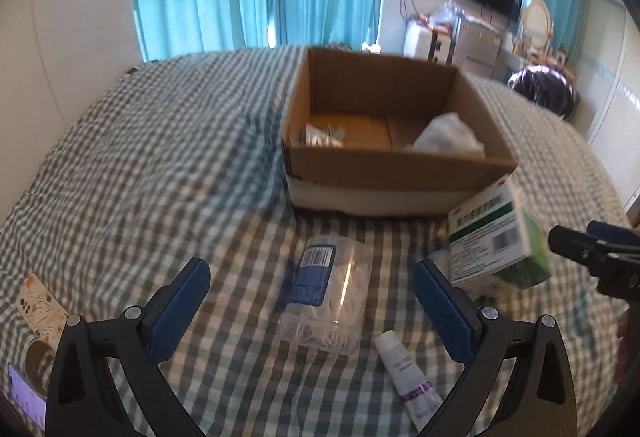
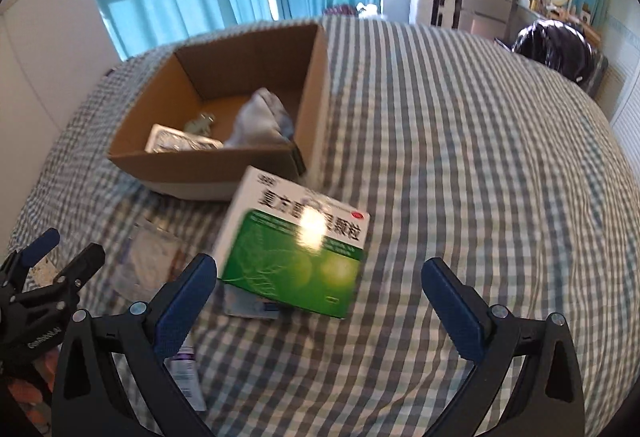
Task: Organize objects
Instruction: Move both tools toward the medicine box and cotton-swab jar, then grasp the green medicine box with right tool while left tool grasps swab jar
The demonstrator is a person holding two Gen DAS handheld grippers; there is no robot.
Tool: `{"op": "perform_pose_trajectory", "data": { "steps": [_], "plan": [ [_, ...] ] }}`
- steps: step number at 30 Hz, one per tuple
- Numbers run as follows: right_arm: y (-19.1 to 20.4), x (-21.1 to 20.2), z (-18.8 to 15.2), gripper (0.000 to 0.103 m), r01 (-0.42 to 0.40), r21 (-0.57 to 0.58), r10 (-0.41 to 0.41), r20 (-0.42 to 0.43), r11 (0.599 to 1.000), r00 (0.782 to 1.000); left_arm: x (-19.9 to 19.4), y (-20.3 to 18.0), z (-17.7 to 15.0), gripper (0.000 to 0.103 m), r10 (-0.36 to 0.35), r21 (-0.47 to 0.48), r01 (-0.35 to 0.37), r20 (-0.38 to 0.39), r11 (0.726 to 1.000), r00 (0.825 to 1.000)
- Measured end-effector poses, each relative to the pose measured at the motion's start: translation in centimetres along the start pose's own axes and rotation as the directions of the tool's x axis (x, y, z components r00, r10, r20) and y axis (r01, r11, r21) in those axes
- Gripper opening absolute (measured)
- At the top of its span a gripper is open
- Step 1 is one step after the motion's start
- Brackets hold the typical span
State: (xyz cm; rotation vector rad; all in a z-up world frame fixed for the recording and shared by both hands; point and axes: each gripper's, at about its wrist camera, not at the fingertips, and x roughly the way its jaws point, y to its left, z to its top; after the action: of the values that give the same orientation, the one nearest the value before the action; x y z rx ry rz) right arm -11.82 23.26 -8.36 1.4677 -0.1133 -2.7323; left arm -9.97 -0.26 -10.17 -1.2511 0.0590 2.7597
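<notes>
Floss-pick container (image 1: pixel 326 293), clear plastic with a blue label, lies on its side on the checked bedspread (image 1: pixel 160 165), dead ahead of our left gripper (image 1: pixel 312 301) and centred between its wide-spread, empty fingers; its long axis runs away from us toward the cardboard box (image 1: pixel 400 173). We note the right gripper (image 2: pixel 320 301) likewise spread wide and empty, with the green medicine carton (image 2: pixel 296 245) just ahead. We judge the left hand nearer the container, and a straight forward approach should close across its short width.
</notes>
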Motion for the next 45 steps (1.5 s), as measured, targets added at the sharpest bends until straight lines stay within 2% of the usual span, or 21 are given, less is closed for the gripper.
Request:
{"op": "perform_pose_trajectory", "data": {
  "steps": [8, 13, 15, 17, 19, 27, 30, 32, 34, 35, 37, 39, 41, 42, 43, 45],
  "plan": [
    [-0.1, 2.6, -0.1, 0.103, -0.083, 0.054, 0.086, -0.053, 0.995, 0.995, 3.9, -0.7, -1.4, 0.103, 0.006, 0.036, -0.003, -0.076, 0.999, 0.997],
    [0.2, 2.9, -0.1, 0.103, -0.124, 0.088, 0.131, -0.083, 0.988, 0.988, 6.1, -1.2, -2.3, 0.103, -0.015, 0.06, 0.023, -0.135, 0.998, 0.991],
    [0.5, 2.8, -0.1, 0.103, -0.135, 0.085, 0.142, -0.089, 0.987, 0.986, 6.7, -1.3, -2.7, 0.098, 0.002, 0.063, 0.007, -0.142, 0.998, 0.99],
    [0.7, 2.5, -0.1, 0.103, -0.144, 0.084, 0.151, -0.088, 0.986, 0.985, 7.2, -1.1, -3.2, 0.082, -0.008, 0.052, 0.016, -0.16, 0.999, 0.987],
    [1.3, 2.4, 0.0, 0.103, -0.137, 0.064, 0.142, -0.088, 0.988, 0.986, 7.4, -0.9, -3.6, 0.071, -0.023, 0.042, 0.031, -0.17, 0.999, 0.985],
    [2.1, 3.2, -0.2, 0.102, -0.045, 0.008, 0.045, -0.096, 0.999, 0.994, 6.2, -1.6, -4.5, 0.067, -0.018, 0.094, 0.035, -0.175, 0.995, 0.984],
    [2.5, 3.1, -0.6, 0.093, -0.003, -0.028, 0.0, -0.089, 1.0, 0.996, 5.9, -1.5, -4.7, 0.067, -0.027, 0.081, 0.042, -0.181, 0.996, 0.983],
    [2.6, 3.0, -0.6, 0.088, -0.004, -0.033, 0.002, -0.081, 0.999, 0.997, 5.4, -1.3, -4.8, 0.067, -0.034, 0.073, 0.048, -0.184, 0.996, 0.982],
    [2.9, 2.6, -0.7, 0.074, 0.002, -0.037, -0.004, -0.07, 0.999, 0.998, 4.8, -1.3, -4.9, 0.066, -0.028, 0.071, 0.042, -0.187, 0.997, 0.982],
    [3.2, 2.3, -0.7, 0.07, 0.009, -0.048, -0.012, -0.063, 0.999, 0.998, 4.3, -1.3, -5.0, 0.066, -0.028, 0.071, 0.041, -0.188, 0.997, 0.982],
    [4.2, 1.3, -0.9, 0.057, 0.045, -0.106, -0.049, -0.032, 0.993, 0.998, 3.5, -1.3, -5.1, 0.066, -0.031, 0.067, 0.045, -0.187, 0.997, 0.982],
    [5.1, 0.8, -1.1, 0.054, 0.076, -0.156, -0.079, -0.011, 0.985, 0.997, 2.7, -1.0, -5.0, 0.065, -0.028, 0.063, 0.04, -0.183, 0.997, 0.983],
    [5.2, 0.7, -1.2, 0.054, 0.068, -0.134, -0.071, -0.017, 0.989, 0.997, 1.7, -0.8, -4.8, 0.065, -0.027, 0.052, 0.036, -0.175, 0.998, 0.984],
    [5.1, 0.9, -1.2, 0.059, 0.061, -0.119, -0.065, -0.03, 0.991, 0.997, 1.2, -0.7, -4.8, 0.065, -0.027, 0.046, 0.036, -0.171, 0.998, 0.985],
    [4.8, 1.2, -1.3, 0.069, 0.063, -0.09, -0.067, -0.046, 0.994, 0.997, 0.7, -0.6, -4.8, 0.065, -0.027, 0.04, 0.034, -0.165, 0.999, 0.986],
    [4.1, 1.6, -1.4, 0.082, 0.084, -0.048, -0.086, -0.061, 0.995, 0.994, 0.1, -0.4, -4.8, 0.065, -0.024, 0.033, 0.03, -0.159, 0.999, 0.987]
  ]
}}
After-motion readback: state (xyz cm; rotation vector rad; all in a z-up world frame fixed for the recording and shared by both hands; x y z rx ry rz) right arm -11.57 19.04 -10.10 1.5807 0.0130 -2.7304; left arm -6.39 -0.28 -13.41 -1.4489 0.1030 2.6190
